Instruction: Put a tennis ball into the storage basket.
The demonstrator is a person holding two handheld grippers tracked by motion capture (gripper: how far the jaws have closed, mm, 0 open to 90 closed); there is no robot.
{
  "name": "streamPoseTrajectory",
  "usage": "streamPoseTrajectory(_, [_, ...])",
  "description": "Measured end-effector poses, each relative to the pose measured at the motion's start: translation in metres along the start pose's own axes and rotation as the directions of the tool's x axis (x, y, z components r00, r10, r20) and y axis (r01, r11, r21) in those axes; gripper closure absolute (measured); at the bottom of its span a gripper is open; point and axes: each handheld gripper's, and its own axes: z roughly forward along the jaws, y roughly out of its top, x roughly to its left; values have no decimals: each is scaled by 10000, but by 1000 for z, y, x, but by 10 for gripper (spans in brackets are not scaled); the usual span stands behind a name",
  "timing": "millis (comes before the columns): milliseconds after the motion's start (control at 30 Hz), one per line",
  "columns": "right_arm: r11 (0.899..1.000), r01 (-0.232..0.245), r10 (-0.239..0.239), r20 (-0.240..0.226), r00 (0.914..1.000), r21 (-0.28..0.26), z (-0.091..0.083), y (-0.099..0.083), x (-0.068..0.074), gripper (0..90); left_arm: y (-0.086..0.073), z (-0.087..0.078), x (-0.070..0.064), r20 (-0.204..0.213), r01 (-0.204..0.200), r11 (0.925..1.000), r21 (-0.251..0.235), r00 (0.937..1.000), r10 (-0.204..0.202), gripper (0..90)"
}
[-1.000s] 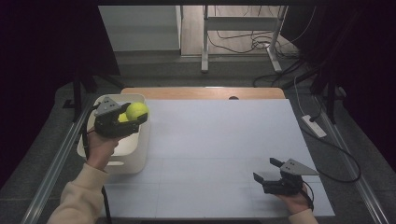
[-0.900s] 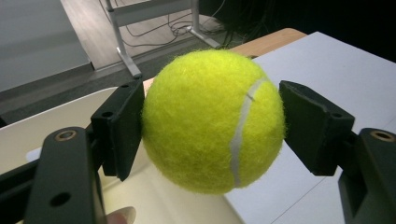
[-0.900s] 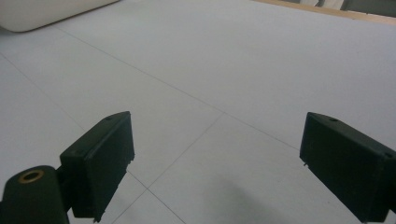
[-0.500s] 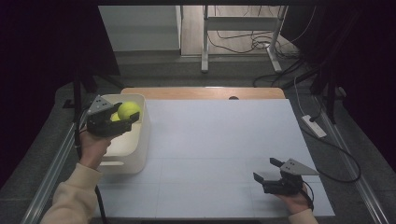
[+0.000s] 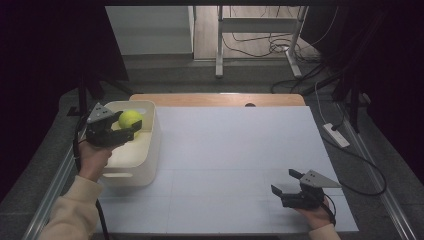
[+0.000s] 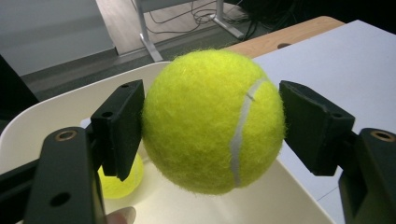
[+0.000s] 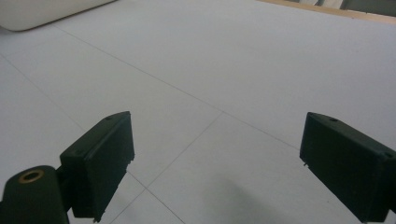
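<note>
1. Your left tool (image 5: 131,128) pinches a yellow tennis ball (image 6: 212,121) between its jaws, above the far end of the white bin (image 5: 150,150) at the surface's (image 5: 240,150) left edge.
2. A second tennis ball (image 6: 122,182) lies in the bin.
3. Your right tool (image 5: 286,184) rests spread at the near right, holding nothing.

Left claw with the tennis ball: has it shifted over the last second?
Yes. The left claw carried the tennis ball leftward and away from the person, from the white bin's right wall to over its far end.
</note>
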Motion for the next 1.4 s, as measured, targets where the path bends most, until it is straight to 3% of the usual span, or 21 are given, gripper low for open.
streamPoseTrajectory(167, [10000, 35, -35, 8, 10000, -15, 0, 0, -1, 98, -2, 0, 6, -119, 95, 9999, 82, 9999, -95, 269])
streamPoseTrajectory(600, [10000, 26, -26, -11, 10000, -5, 1, 0, 0, 98, -9, 6, 26, -777, 416, 9948, 927, 9964, -344, 269])
streamPoseTrajectory(1033, [10000, 25, -25, -17, 10000, 4, 1, 0, 0, 98, -12, 14, 37, -1241, 652, 9814, 1804, 9913, -430, 267])
streamPoseTrajectory(1400, [10000, 30, -30, -22, 10000, 8, 1, 0, 0, 98, -14, 12, 41, -1404, 751, 9790, 1896, 9889, -486, 265])
